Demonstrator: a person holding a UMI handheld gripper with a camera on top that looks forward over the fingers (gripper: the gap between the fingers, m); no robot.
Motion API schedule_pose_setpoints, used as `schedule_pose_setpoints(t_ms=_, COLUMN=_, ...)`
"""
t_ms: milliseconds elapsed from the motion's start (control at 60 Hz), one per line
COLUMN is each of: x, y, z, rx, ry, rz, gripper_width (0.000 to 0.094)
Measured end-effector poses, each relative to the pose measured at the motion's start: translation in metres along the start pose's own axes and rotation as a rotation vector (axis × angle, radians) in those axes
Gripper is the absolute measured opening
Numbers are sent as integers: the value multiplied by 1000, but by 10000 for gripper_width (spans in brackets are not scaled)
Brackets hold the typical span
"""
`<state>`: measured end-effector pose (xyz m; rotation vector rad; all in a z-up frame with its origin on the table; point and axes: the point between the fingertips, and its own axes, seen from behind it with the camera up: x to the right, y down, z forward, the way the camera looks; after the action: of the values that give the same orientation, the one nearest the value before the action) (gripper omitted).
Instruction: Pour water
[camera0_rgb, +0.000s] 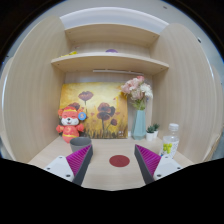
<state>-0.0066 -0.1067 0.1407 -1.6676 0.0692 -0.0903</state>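
A clear plastic water bottle (171, 140) with a yellow-green label stands on the light wooden desk (105, 152), just beyond and to the right of my right finger. A dark grey cup (80, 145) stands just beyond my left finger. A round dark red coaster (119, 160) lies on the desk between the fingers, a little ahead of them. My gripper (112, 162) is open and empty, its purple pads (79, 160) wide apart above the desk.
At the back stand a red and white plush toy (69, 124), a flower painting (95, 112), a blue vase with pink flowers (138, 108) and a small potted plant (152, 131). A shelf (110, 62) spans above. Side walls enclose the desk.
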Motion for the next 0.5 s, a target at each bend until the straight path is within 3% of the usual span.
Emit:
schedule_pose_setpoints(t_ms=167, x=52, y=31, z=-3, rx=-15, ry=10, rz=-32, gripper_width=858)
schedule_pose_setpoints(t_ms=500, x=183, y=64, z=2, rx=-66, ry=156, rz=-51, gripper_width=858)
